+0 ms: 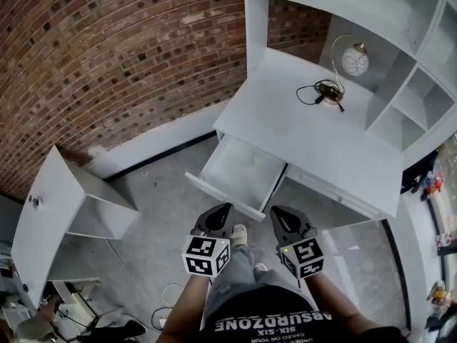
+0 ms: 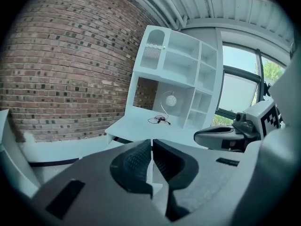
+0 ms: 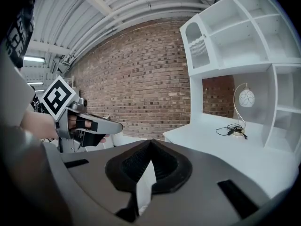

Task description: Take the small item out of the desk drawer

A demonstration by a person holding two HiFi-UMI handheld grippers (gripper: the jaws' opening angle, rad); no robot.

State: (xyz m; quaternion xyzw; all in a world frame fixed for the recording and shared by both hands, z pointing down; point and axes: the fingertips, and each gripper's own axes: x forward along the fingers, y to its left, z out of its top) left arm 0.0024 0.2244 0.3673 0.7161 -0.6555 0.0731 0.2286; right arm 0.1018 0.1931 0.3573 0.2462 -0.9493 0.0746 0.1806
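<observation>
So both tools are just hanging out in front of the desk, nothing grabbed. The left tool (image 1: 227,208) has its jaws pressed together on nothing, which its own view shows up close. Same for the right tool (image 1: 275,210), tips touching and empty. Only the head view looks down into the open drawer (image 1: 244,171), pulled out under the left end of the tabletop (image 1: 300,131). The inside reads as plain white and I can't make out the small item in there. Neither tool view sees into it. Each tool view does catch the other tool off to the side, plus the lamp (image 1: 354,61) and its cord (image 1: 314,91) on the tabletop. The window (image 2: 240,95) only shows in the left tool view.
</observation>
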